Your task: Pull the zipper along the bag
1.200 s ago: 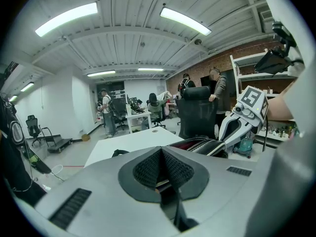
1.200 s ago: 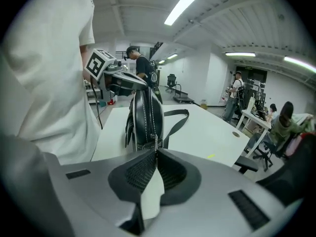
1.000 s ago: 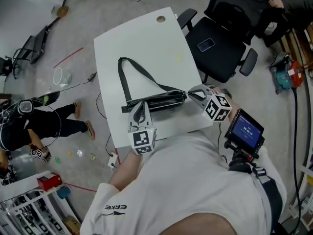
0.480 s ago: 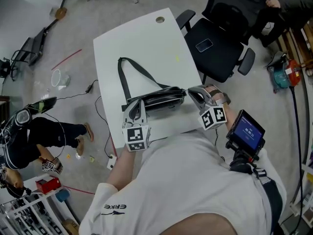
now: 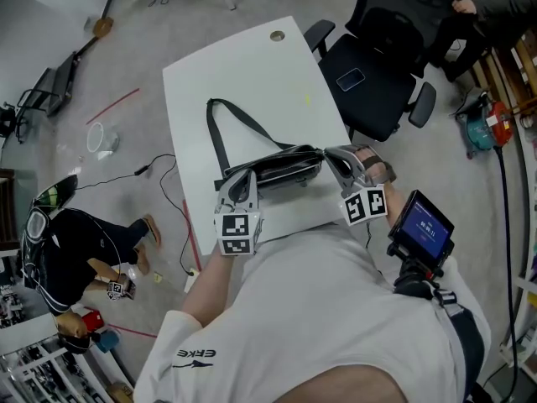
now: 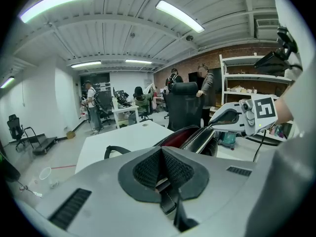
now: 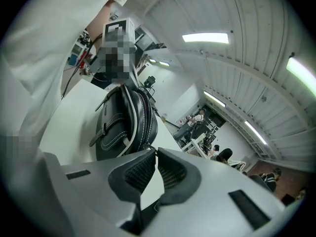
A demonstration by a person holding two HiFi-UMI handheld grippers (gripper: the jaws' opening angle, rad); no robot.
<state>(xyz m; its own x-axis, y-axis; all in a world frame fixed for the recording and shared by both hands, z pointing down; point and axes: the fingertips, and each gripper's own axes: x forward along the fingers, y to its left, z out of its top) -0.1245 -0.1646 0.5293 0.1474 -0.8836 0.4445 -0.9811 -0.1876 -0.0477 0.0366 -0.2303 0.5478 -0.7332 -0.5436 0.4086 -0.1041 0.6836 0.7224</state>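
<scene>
While the left gripper [image 5: 239, 183] clamps the bag's [image 5: 281, 166] tab [image 6: 168, 197], the right gripper [image 5: 333, 160] pinches its other end — chair [image 5: 373, 82] beside table [image 5: 252, 74].

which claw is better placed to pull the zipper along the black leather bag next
Probably the right claw: its tips meet at the end of the black leather bag's open zipper. The left claw is shut on a black strap tab at the other end, anchoring it.

One bag [image 5: 281, 168], one table [image 5: 243, 74], one chair [image 5: 377, 82], two claws: left claw [image 5: 239, 180], right claw [image 5: 332, 159].
</scene>
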